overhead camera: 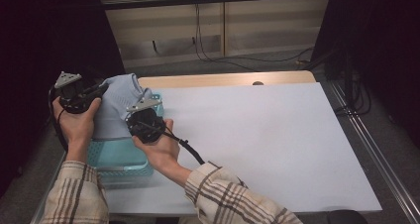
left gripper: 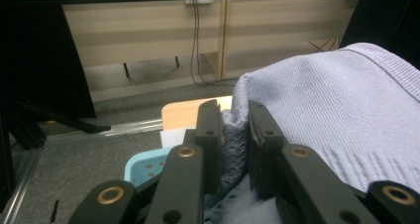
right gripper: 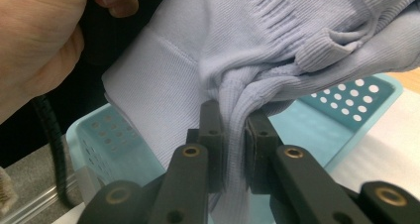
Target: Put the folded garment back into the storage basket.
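Note:
A pale lilac knitted garment (overhead camera: 119, 97) hangs between both hands above a light blue perforated basket (overhead camera: 124, 159) at the table's left edge. My left gripper (overhead camera: 101, 89) is shut on a fold of the knit (left gripper: 235, 135) at the garment's upper left. In the right gripper view, bunched ribbed fabric (right gripper: 233, 120) is pinched between the black jaws of my right gripper (right gripper: 233, 135), lower down over the basket (right gripper: 356, 97). The right gripper (overhead camera: 143, 116) sits just right of the garment in the high view.
White sheet (overhead camera: 257, 140) covers most of the wooden table (overhead camera: 223, 79), open to the right of the basket. Cables (overhead camera: 208, 45) hang by the wall panels behind. A metal rail (overhead camera: 381, 149) runs along the table's right side.

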Motion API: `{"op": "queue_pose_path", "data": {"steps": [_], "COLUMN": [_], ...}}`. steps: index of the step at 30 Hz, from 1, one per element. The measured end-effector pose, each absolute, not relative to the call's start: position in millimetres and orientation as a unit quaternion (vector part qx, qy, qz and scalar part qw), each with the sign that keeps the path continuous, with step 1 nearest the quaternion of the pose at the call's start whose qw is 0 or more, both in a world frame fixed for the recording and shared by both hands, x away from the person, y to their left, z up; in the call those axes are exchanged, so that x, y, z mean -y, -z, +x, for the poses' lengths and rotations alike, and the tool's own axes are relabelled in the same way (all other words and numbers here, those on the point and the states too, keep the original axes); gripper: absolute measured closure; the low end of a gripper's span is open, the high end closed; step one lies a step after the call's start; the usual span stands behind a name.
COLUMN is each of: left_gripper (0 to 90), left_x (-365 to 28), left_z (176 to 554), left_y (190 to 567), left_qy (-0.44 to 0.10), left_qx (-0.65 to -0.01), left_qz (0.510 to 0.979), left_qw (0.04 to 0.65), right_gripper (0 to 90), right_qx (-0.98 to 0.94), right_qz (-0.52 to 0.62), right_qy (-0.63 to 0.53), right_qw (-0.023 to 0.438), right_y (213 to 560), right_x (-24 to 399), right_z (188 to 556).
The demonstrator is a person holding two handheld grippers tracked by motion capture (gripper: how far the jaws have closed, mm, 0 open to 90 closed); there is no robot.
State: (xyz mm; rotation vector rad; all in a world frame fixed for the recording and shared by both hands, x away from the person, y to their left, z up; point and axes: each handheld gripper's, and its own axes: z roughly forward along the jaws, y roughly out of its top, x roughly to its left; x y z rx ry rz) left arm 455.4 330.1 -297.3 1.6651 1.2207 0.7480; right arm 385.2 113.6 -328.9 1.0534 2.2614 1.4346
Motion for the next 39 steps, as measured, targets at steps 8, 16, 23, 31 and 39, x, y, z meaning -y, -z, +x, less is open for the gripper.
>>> {"op": "queue_pose_path", "data": {"steps": [8,16,23,31,39], "left_gripper": [78.3,78.3,78.3,78.3,78.3], "left_x": [-337,-339,-342,-344,-345], "left_z": [457,455,456,460,463], "left_y": [309,321,330,337,348], "left_qy": [-0.302,-0.295,-0.285,-0.283,-0.271], "left_qx": [-0.5,-0.507,-0.514,-0.518,-0.527], "left_qz": [0.683,0.688,0.693,0.697,0.698], "left_qw": [0.439,0.427,0.417,0.408,0.402], "right_gripper": [81.6,81.5,81.6,81.5,81.5], "right_qx": [-0.783,-0.785,-0.789,-0.792,-0.795], "right_qz": [0.366,0.374,0.374,0.378,0.381], "right_qy": [-0.487,-0.479,-0.474,-0.466,-0.459], "right_qw": [0.128,0.121,0.117,0.111,0.111], "right_y": [339,350,357,364,372], "right_x": [-122,-130,-134,-138,-141], "right_z": [385,384,384,386,389]}}
